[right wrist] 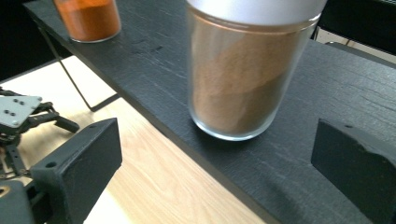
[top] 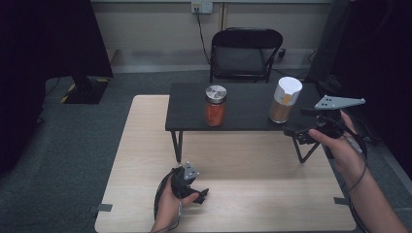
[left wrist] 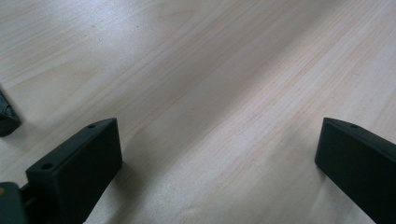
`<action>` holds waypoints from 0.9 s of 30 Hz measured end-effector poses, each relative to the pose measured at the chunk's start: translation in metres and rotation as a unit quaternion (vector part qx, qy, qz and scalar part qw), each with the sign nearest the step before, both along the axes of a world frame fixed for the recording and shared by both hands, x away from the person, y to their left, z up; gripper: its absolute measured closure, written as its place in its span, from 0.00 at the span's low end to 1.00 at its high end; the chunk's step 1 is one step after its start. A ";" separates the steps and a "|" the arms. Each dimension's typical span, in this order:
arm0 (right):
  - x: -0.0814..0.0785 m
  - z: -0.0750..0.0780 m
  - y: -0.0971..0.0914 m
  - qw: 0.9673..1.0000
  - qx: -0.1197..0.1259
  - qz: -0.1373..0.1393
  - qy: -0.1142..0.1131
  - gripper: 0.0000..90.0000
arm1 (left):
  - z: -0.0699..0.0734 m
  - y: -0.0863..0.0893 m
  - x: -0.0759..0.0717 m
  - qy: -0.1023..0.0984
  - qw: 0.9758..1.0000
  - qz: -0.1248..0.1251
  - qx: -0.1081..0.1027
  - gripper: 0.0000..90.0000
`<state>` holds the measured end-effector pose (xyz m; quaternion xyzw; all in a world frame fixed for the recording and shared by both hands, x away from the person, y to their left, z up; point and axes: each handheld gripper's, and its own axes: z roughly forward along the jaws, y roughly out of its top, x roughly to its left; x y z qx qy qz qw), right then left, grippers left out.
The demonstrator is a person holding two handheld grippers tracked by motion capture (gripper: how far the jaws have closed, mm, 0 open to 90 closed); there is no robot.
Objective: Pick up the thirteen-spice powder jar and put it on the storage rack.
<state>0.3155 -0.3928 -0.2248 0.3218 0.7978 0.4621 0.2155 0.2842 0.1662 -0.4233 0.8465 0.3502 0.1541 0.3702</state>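
Observation:
A low black shelf [top: 243, 104] stands on the far half of the wooden table [top: 145, 145]. On it are a jar of orange-red powder with a silver lid [top: 215, 106] and a taller jar of brown powder with a white lid [top: 284, 99]. My right gripper [top: 297, 131] hovers at the shelf's right front edge, just short of the brown jar. In the right gripper view the brown jar [right wrist: 247, 79] stands close ahead between the open jaws of that gripper [right wrist: 215, 135]; the orange jar [right wrist: 88, 18] is far left. My left gripper [top: 200, 194] is low near the table's front, open over bare wood [left wrist: 215, 135].
A black folding chair [top: 245, 53] stands behind the table on grey carpet. A dark stand base [top: 87, 90] sits at the back left. The shelf's thin metal legs [top: 177, 145] rest on the tabletop. Tape marks [top: 104, 208] sit at the table's front corners.

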 end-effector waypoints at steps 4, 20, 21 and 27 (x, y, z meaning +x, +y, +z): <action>-0.005 -0.002 -0.002 1.000 0.002 0.005 -0.002 0.01 | 0.000 0.000 0.000 0.000 1.000 0.000 0.000 0.00; -0.021 -0.028 -0.004 1.000 0.016 0.025 0.002 0.01 | 0.000 0.000 0.000 0.000 1.000 0.000 0.000 0.00; -0.022 -0.030 -0.004 1.000 0.017 0.026 0.003 0.01 | 0.000 0.000 0.000 0.000 1.000 0.000 0.000 0.00; -0.026 -0.041 -0.005 0.999 0.023 0.031 0.003 0.01 | 0.000 0.000 0.000 0.000 1.000 0.000 0.000 0.00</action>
